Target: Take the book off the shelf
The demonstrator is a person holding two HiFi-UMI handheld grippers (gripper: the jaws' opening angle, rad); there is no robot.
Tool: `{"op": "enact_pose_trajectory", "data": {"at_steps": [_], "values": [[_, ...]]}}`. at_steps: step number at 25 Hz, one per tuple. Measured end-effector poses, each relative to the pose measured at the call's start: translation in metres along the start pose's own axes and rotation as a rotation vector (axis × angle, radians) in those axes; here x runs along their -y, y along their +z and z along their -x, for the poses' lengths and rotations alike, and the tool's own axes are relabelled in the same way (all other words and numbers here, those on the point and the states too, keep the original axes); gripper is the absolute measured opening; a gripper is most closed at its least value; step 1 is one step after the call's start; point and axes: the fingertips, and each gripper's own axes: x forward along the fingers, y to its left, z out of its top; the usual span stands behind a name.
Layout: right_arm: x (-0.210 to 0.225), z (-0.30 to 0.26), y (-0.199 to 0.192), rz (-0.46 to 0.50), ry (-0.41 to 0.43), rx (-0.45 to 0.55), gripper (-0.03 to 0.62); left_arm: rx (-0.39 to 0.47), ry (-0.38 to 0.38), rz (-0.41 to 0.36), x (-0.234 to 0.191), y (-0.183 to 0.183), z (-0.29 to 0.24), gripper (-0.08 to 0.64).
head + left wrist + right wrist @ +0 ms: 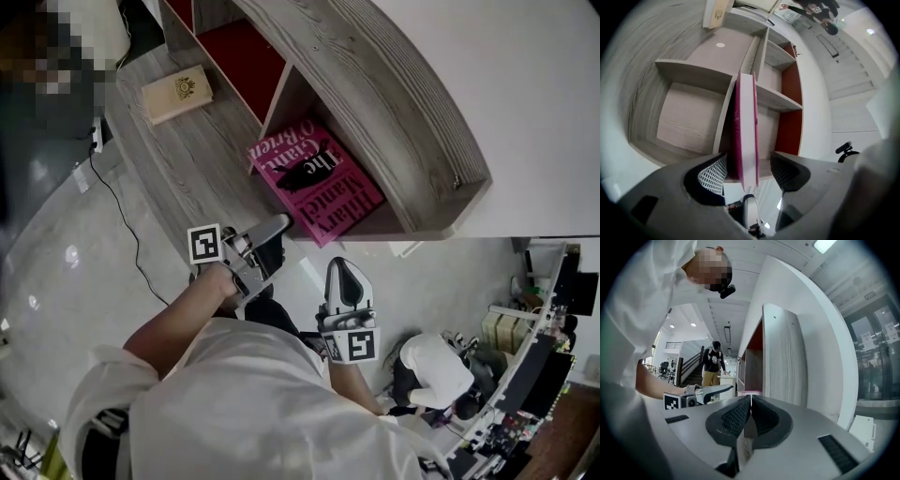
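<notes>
Left gripper [749, 161]: jaws apart, one on each side of the near edge of the pink book [746, 131]. The left gripper view shows a gap between the book and the right-hand pad; the left-hand pad [714, 172] lies close to the dark side of the book, contact not certain. Not clamped.

Head view: left gripper [275, 238] sits at the lower-left edge of the pink book [314, 178], marker cube [205, 244] toward the person.

Right gripper [750, 402]: jaws pressed together, nothing between them. In the head view the right gripper [345, 269] is below the book's lower corner, near but apart from it, its marker cube [354, 345] facing up.

Book: pink cover with white and black lettering, in the end compartment of the shelf [394, 103], near corner at the compartment's front lip. Seen edge-on in the left gripper view, beside a grey divider panel.

Shelf [689, 117]: grey wood-grain boards, red back panels [246, 52] in some compartments.

Other items: a beige book [176, 94] lies flat on the wood surface, well apart from the pink one. A black cable [117, 202] runs over the grey floor. A person in a white top [436, 361] crouches at lower right. The right gripper view shows the left gripper [705, 392] and, far behind, a person in a dark top [712, 363]
</notes>
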Motion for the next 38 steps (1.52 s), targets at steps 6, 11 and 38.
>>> {"op": "enact_pose_trajectory", "data": {"at_steps": [6, 11, 38], "values": [[0.006, 0.005, -0.006, -0.017, -0.017, -0.002, 0.018, 0.029, 0.041, 0.054, -0.001, -0.003, -0.015, 0.295], [0.012, 0.009, -0.009, -0.034, -0.032, -0.001, 0.018, 0.023, 0.059, 0.052, -0.001, -0.007, -0.028, 0.295], [0.025, 0.02, -0.023, -0.075, -0.04, 0.013, 0.018, 0.047, 0.161, 0.042, -0.017, -0.009, -0.056, 0.161]]}}
